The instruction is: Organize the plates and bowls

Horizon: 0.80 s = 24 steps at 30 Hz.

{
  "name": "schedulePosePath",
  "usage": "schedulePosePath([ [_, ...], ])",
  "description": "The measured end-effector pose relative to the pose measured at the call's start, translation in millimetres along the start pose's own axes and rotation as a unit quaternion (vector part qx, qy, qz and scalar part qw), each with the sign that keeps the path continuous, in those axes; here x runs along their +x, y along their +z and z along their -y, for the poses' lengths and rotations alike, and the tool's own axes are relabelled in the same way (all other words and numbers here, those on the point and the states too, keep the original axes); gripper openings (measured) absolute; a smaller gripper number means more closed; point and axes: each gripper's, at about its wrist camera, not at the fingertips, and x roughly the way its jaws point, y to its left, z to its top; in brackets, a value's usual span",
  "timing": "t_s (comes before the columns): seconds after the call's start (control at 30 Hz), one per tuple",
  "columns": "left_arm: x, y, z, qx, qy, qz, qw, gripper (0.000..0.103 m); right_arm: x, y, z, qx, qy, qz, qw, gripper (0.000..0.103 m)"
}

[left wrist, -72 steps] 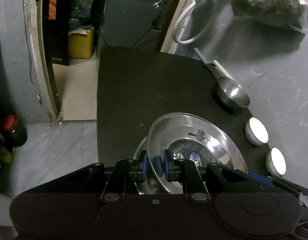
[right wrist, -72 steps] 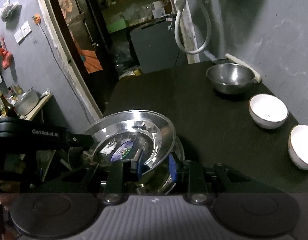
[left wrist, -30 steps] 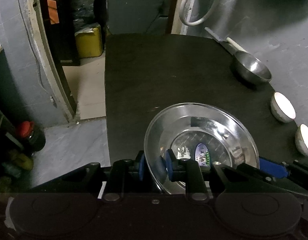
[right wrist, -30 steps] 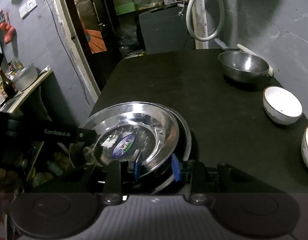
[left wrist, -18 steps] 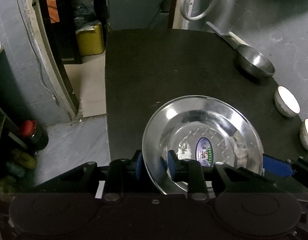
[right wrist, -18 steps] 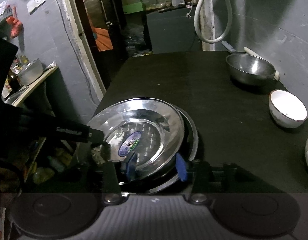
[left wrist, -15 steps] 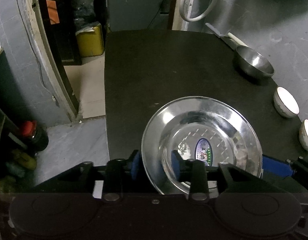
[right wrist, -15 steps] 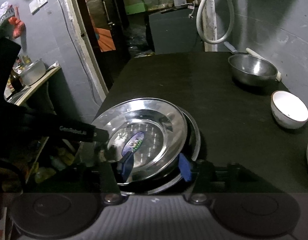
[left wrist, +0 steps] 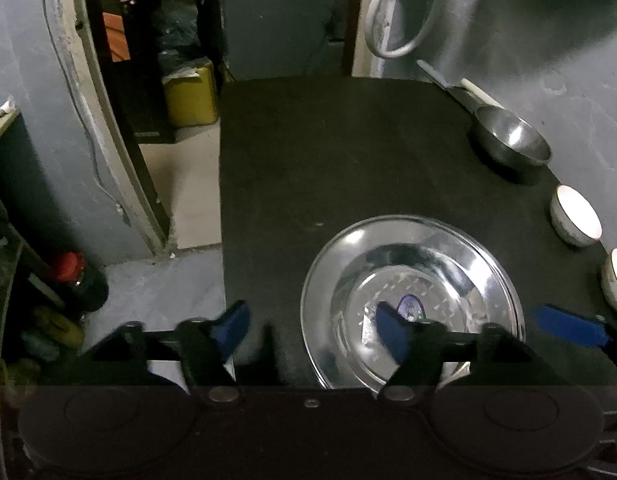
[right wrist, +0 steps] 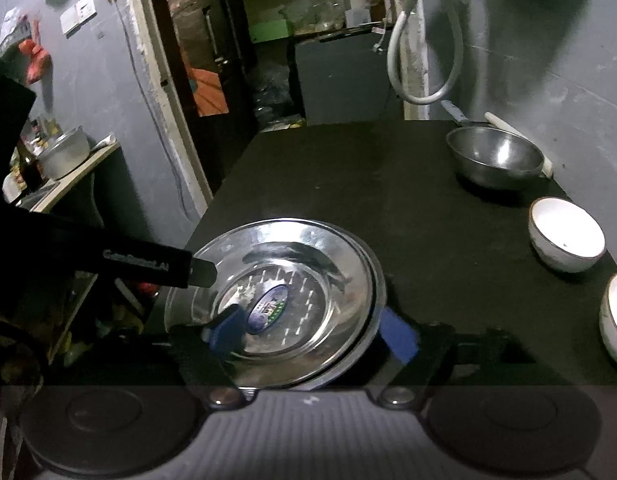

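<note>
Both tools gape apart, the left tool [left wrist: 312, 322] and right tool [right wrist: 314, 330], astride the stacked steel plates [right wrist: 284, 300] at the desk's [left wrist: 348, 140] six o'clock. Plates look done; next, the white bowls [right wrist: 566, 240] at three o'clock.

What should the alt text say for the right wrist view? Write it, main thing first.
Two stacked steel plates lie at the near left of a black table, with the open right gripper straddling their near rim. The left gripper's finger reaches over the left rim. A steel bowl and two white bowls line the right edge.
</note>
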Motion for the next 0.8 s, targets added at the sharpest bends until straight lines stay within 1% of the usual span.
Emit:
schedulePosePath([
  [0.07,-1,2,1,-0.002,0.006,0.006,1.0,0.091,-2,0,5,0.01,-0.007,0.007,1.0,0.092],
  [0.17,-2,6,3,-0.004,0.01,0.008,0.9999,0.1,-5,-2,14,0.03,-0.021,0.015,0.999,0.101],
  [0.3,-4,11,7,-0.003,0.01,0.024,0.9997,0.101,-10,-4,33,0.068,-0.043,0.031,0.996,0.103],
  [0.47,-2,28,19,0.007,-0.006,0.042,0.9991,0.102,-25,-3,61,0.105,-0.081,0.078,0.988,0.103],
  [0.6,10,51,34,0.018,-0.025,0.05,0.9983,0.102,-28,13,93,0.119,-0.118,0.099,0.981,0.103],
  [0.7,29,74,51,0.024,-0.041,0.051,0.9976,0.102,-23,32,117,0.122,-0.142,0.101,0.977,0.103],
  [0.8,49,93,68,0.027,-0.063,0.054,0.9962,0.102,-15,46,136,0.135,-0.151,0.099,0.974,0.103],
])
